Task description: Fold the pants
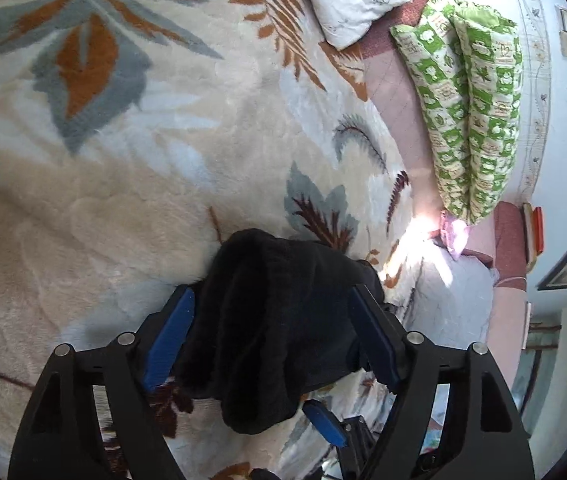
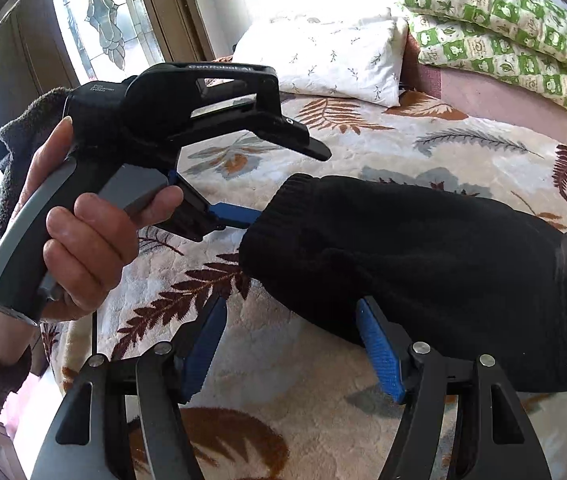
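Black knit pants (image 2: pixel 423 264) lie bunched on a leaf-patterned plush blanket (image 2: pixel 363 152). In the right wrist view my right gripper (image 2: pixel 291 300) is open at the near edge of the pants, its right pad (image 2: pixel 379 354) against the fabric. A hand (image 2: pixel 83 240) holds my left gripper (image 2: pixel 289 186) at the pants' ribbed end, one blue finger (image 2: pixel 235 216) touching it. In the left wrist view the left gripper (image 1: pixel 273 290) stands wide open, and a mound of the pants (image 1: pixel 275 320) fills the gap between its pads. A blue finger of the right gripper (image 1: pixel 323 420) shows below.
A white pillow (image 2: pixel 323 56) and green patterned pillows (image 2: pixel 503 28) lie at the head of the bed. A window with patterned glass (image 2: pixel 99 20) is at the left. Open blanket (image 1: pixel 123 160) stretches beyond the pants.
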`<state>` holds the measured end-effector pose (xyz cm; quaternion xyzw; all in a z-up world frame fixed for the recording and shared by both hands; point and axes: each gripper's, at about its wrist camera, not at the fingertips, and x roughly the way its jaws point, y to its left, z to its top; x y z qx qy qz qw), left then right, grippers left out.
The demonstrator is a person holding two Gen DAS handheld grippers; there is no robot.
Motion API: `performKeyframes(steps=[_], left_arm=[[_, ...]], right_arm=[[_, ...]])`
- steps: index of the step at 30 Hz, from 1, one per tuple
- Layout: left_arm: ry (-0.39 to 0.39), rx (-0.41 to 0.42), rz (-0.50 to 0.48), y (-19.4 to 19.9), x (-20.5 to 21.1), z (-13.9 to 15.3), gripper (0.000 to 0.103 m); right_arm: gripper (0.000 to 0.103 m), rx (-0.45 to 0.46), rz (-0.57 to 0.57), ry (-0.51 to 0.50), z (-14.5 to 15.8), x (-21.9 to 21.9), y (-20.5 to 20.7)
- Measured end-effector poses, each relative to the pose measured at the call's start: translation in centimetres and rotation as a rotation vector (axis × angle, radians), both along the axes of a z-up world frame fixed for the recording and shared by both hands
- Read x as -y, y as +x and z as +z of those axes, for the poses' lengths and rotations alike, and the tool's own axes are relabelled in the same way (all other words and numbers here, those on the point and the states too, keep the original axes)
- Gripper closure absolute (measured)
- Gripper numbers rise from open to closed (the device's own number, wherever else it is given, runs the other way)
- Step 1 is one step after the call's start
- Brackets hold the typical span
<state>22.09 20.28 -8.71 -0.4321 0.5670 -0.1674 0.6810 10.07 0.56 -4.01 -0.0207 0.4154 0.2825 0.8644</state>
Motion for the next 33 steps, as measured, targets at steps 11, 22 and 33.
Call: performKeyframes(steps=[11,22,33], left_arm=[[-0.089,0.025,-0.143,0.2,2.4,1.8,0.085],[-0.127,-0.041,-0.072,-0.1,2.9,2.0,0.085],[-0.062,0.071,-0.163,-1.8,12.3,9.2,0.085]], right_arm=[[0.034,0.099,-0.016,-0.111,-0.9,-1.2,1.0],[0.086,0.008,-0.093,0.017,-1.5,1.7,4.1],[0.087,-0.161,-0.244,0.554,1.7,13.4,2.8]])
